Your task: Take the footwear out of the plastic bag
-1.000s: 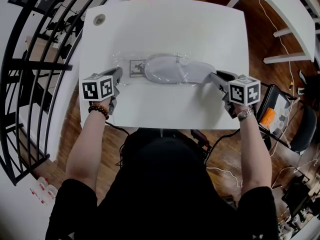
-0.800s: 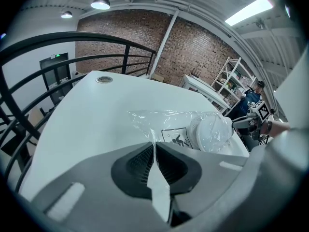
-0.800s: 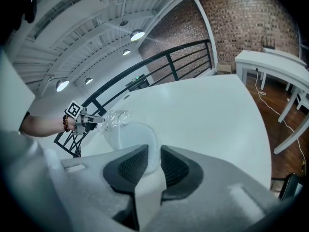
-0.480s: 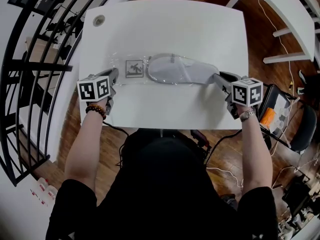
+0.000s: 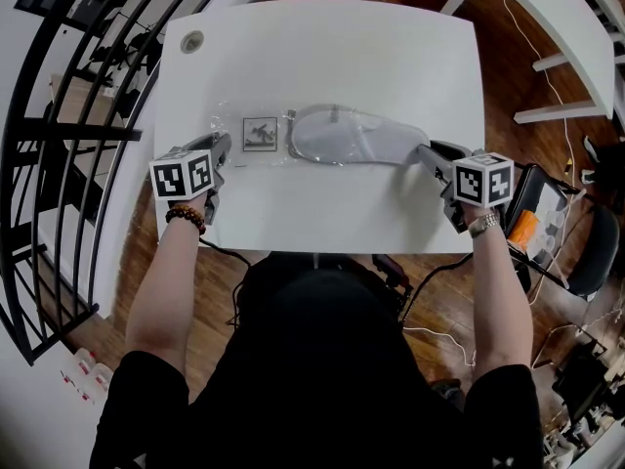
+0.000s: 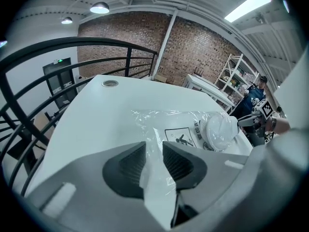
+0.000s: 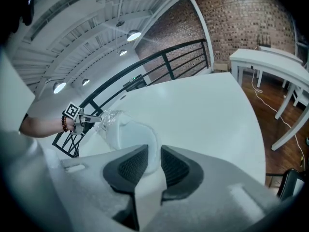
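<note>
From above, a white slipper (image 5: 356, 137) lies in the middle of the white table (image 5: 332, 47). The see-through plastic bag (image 5: 244, 135) lies at its left end.

The left claw (image 6: 153, 161), seen from its own camera, has just been opening. The bag's thin plastic hangs loose between its two pads.

The right claw (image 7: 153, 166), seen from its own camera, squeezes the slipper's near end.
</note>
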Available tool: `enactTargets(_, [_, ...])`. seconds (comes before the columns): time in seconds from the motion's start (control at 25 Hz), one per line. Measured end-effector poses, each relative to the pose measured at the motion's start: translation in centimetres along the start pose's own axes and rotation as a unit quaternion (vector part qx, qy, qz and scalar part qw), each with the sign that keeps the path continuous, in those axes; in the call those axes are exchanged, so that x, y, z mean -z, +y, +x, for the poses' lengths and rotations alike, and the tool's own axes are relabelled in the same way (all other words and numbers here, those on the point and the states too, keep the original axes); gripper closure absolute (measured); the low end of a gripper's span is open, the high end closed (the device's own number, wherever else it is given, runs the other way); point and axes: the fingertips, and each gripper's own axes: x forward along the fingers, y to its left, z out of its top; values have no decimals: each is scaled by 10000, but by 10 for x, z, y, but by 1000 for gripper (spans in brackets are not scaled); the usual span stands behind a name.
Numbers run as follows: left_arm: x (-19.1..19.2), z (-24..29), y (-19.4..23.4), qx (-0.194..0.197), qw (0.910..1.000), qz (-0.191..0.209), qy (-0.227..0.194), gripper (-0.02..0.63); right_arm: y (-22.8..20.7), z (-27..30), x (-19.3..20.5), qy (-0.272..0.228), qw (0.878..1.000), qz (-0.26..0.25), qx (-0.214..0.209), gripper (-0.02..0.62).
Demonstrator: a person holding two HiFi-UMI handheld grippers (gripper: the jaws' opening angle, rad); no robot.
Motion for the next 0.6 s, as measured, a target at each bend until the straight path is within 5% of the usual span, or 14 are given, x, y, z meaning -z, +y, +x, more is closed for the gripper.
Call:
enactTargets(0.08, [-2, -3, 4, -111, 9999, 46, -32, 426, 0, 1, 0, 6, 10000, 19, 2, 520])
enactTargets(0.24, [-11, -14, 8, -415, 9983, 359, -199, 388, -1, 2, 1, 12, 10000, 11, 32, 516])
enactTargets(0.6, [-43, -15, -71, -164, 9753, 2165, -415, 390, -8, 7, 3, 96, 9995, -100, 272, 501])
